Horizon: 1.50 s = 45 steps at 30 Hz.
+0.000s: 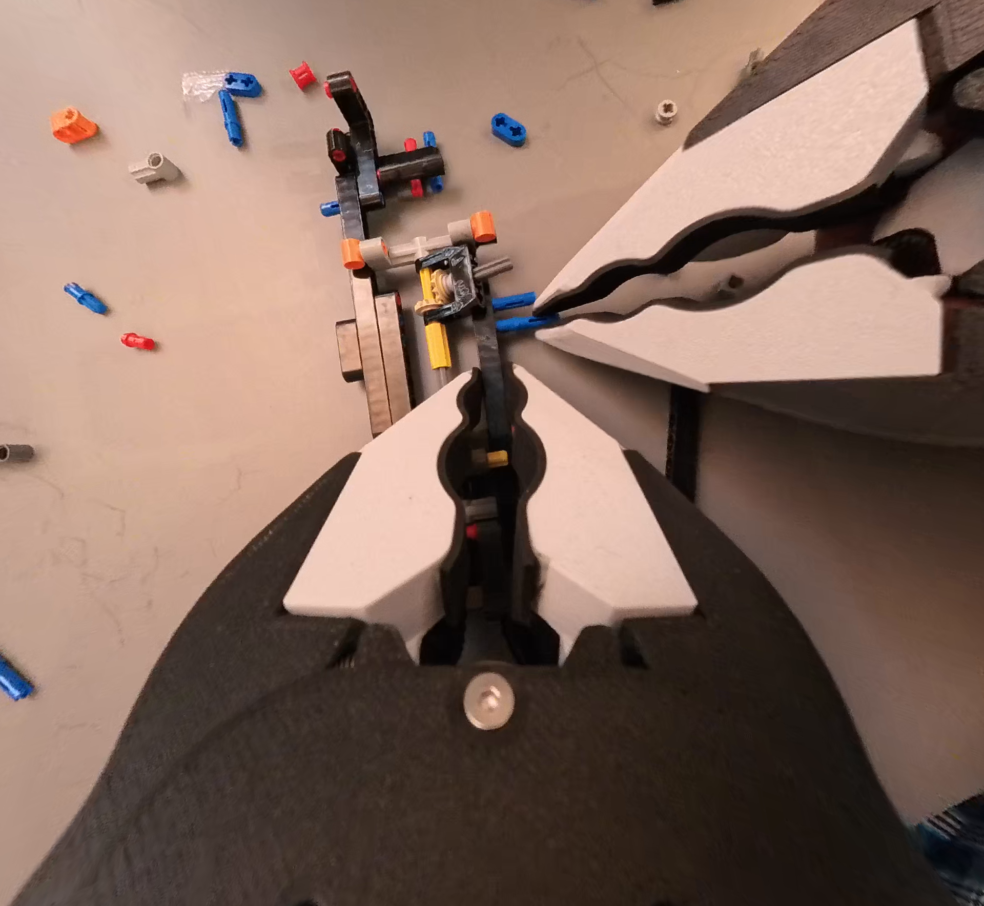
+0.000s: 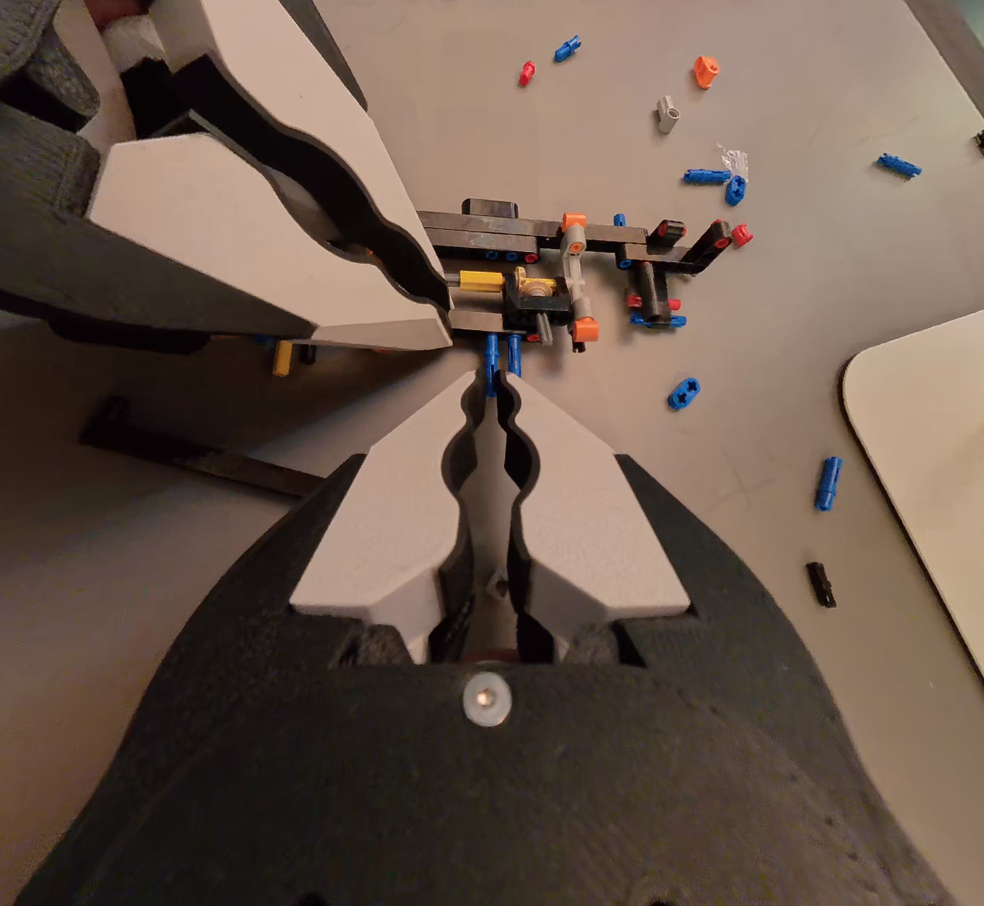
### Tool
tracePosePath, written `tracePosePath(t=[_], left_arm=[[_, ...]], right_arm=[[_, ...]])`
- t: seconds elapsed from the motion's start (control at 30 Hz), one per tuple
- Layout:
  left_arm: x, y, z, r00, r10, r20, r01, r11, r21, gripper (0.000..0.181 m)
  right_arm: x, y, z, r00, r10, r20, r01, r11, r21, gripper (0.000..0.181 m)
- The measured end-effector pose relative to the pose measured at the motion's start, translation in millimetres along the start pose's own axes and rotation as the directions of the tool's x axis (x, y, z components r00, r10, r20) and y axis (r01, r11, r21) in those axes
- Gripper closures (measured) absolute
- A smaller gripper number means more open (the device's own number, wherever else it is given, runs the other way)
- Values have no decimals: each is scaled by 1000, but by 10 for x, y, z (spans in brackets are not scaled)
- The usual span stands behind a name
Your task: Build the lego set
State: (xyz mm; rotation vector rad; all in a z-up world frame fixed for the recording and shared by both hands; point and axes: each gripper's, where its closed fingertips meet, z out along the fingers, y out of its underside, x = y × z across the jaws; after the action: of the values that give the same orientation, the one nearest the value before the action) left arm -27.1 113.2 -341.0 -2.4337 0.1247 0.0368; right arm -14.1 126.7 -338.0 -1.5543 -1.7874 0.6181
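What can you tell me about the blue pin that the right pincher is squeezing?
The blue pin is a small, shiny plastic peg, rod-shaped with a ridge partway along. One end is plugged into the side of the black beam of the lego model; the other end is pinched between the tips of the right hand-held gripper. It sticks straight out sideways from the beam. A second blue pin sits right next to it, parallel, untouched. The left hand-held gripper holds the same beam steady.

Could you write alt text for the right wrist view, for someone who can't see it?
The right gripper pinches a blue pin sticking out of a half-built Lego assembly on a grey table, while the left gripper clamps the assembly's end. Loose pieces lie scattered beyond.
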Motion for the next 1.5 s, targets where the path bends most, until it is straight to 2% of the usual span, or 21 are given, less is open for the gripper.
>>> tracePosePath(t=[0.6, 0.93, 1.07, 1.17, 1.23, 1.5], left_arm=[[-33, 8, 19, 996, 63, 67, -63, 998, -8, 175], [-31, -45, -13, 993, -111, -44, 113, 993, 42, 175], [-31, -55, -16, 991, -121, -54, 124, 991, 46, 175], [-33, -57, -12, 995, -94, -34, 96, 994, 44, 175], [-39, -38, 2, 1000, -13, 17, 13, 1000, 27, 175], [-19, -15, 6, 997, 65, 35, -66, 998, 13, 175]], right_arm=[[5, -26, 32, 999, -32, -37, 32, 999, -3, 180], [48, -60, 21, 998, -38, -59, 39, 999, 25, 181], [61, -68, 22, 997, -40, -61, 42, 999, 28, 181], [68, -74, 19, 994, -71, -79, 72, 997, 16, 181], [66, -71, 22, 995, -71, -74, 73, 997, 14, 181], [34, -23, 55, 995, -91, -49, 91, 996, -6, 181]])
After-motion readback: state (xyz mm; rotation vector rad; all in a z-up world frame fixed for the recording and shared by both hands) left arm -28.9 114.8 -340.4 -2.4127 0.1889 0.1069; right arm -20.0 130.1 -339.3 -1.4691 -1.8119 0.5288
